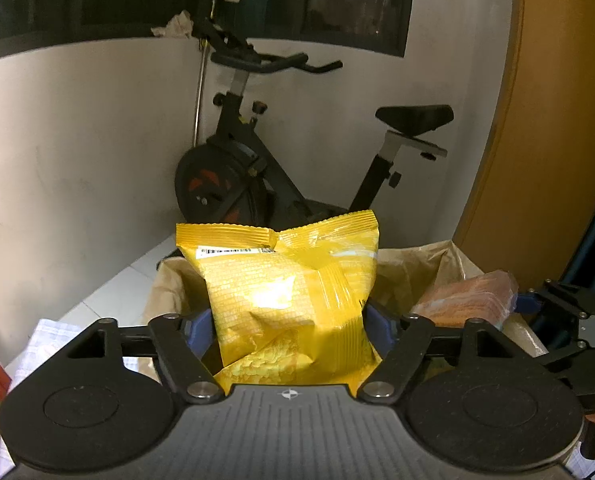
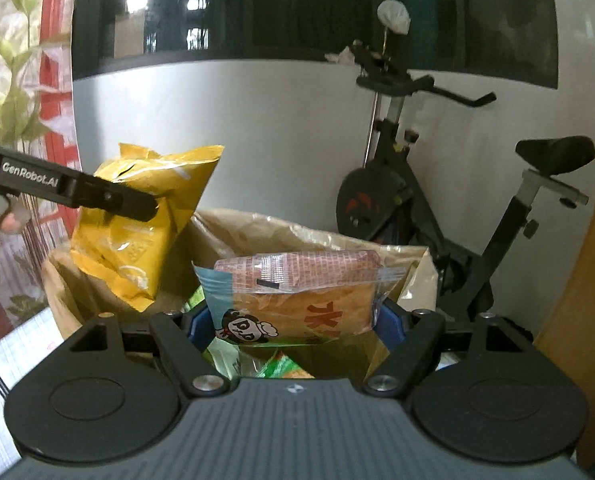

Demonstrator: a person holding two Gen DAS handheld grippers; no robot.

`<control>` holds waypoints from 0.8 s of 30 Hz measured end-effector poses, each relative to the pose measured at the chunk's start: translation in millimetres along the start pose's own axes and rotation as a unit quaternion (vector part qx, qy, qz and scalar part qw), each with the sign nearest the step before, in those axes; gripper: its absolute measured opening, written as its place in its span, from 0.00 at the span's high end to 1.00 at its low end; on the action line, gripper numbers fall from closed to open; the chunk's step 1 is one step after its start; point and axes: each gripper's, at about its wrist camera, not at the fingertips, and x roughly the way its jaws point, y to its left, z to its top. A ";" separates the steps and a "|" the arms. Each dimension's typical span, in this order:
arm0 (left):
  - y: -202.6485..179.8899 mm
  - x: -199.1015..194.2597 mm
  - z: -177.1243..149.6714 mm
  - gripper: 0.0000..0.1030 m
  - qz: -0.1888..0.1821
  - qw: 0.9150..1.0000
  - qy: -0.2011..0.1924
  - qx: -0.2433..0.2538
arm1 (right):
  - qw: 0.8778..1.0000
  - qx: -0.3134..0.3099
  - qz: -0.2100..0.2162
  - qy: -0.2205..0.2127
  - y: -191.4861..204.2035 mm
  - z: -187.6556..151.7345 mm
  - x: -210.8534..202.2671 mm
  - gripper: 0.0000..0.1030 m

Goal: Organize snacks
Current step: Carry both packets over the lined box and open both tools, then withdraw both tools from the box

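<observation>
Left wrist view: the left claw (image 1: 287,328) clasps a crinkled yellow snack bag (image 1: 285,296) above the open brown paper bag (image 1: 413,268); an exercise bike (image 1: 257,168) stands behind.

Right wrist view: the right claw (image 2: 293,322) grips an orange snack pack (image 2: 301,292) over the same paper bag.

Glossy yellow snack bag (image 1: 293,300), orange packet (image 2: 301,296) with teal corner, brown paper bag (image 2: 329,240), black exercise bike (image 1: 257,168)
</observation>
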 end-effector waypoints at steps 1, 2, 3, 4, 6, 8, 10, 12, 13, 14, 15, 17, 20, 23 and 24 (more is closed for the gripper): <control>1.3 0.5 -1.6 0.21 0.000 1.000 0.002 -0.002 | 1.000 0.001 -0.002 0.005 -0.1 -0.2 1.3 0.20; 2.4 1.7 -3.0 0.20 0.002 1.000 0.004 -0.003 | 1.000 0.004 -0.006 0.009 -0.1 -0.1 2.0 0.19; 3.6 1.0 -3.8 0.18 0.003 1.000 0.003 -0.002 | 1.000 0.006 -0.008 0.013 -0.9 0.0 2.4 0.18; 4.7 0.6 -4.3 0.17 0.005 1.000 0.001 -0.001 | 1.000 0.008 -0.008 0.016 -1.7 0.2 2.2 0.18; 6.5 -5.2 -7.1 0.16 0.008 1.000 -0.006 0.001 | 1.000 0.013 0.004 0.018 -2.9 -1.0 -1.4 0.17; 6.9 -11.5 -7.8 0.13 0.006 1.000 -0.011 0.001 | 1.000 0.011 0.004 0.014 -1.9 -3.0 -7.3 0.14; 7.5 -16.1 -7.0 0.12 0.011 1.000 -0.017 0.000 | 1.000 0.006 0.003 0.002 -0.5 -3.7 -14.9 0.10; 7.3 -22.9 -7.5 0.12 0.014 1.000 -0.021 -0.001 | 1.000 0.010 0.002 -0.003 1.2 -1.1 -20.3 0.09; 7.5 -28.0 -9.0 0.12 0.015 1.000 -0.025 -0.001 | 1.000 0.013 0.003 -0.007 1.6 -0.3 -24.2 0.09; 7.3 -32.8 -10.7 0.12 0.017 0.999 -0.027 0.000 | 1.000 0.015 0.005 -0.011 2.5 1.0 -28.0 0.09; 7.4 -38.2 -13.1 0.12 0.019 0.999 -0.030 0.002 | 1.000 0.016 0.008 -0.015 4.1 1.6 -32.1 0.09; 7.8 -47.4 -18.0 0.12 0.026 0.999 -0.035 0.003 | 1.000 0.015 0.012 -0.022 6.4 1.4 -40.4 0.09; 11.1 -64.1 -27.1 0.13 0.033 0.998 -0.045 -0.005 | 0.999 0.019 0.021 -0.029 11.6 -3.3 -52.2 0.09; 15.1 -83.0 -38.1 0.13 0.031 0.998 -0.059 -0.017 | 0.999 0.027 0.028 -0.036 14.7 -11.4 -62.3 0.09; 16.1 -90.2 -42.7 0.13 0.037 0.997 -0.065 -0.017 | 0.998 0.029 0.030 -0.038 15.7 -14.1 -65.2 0.09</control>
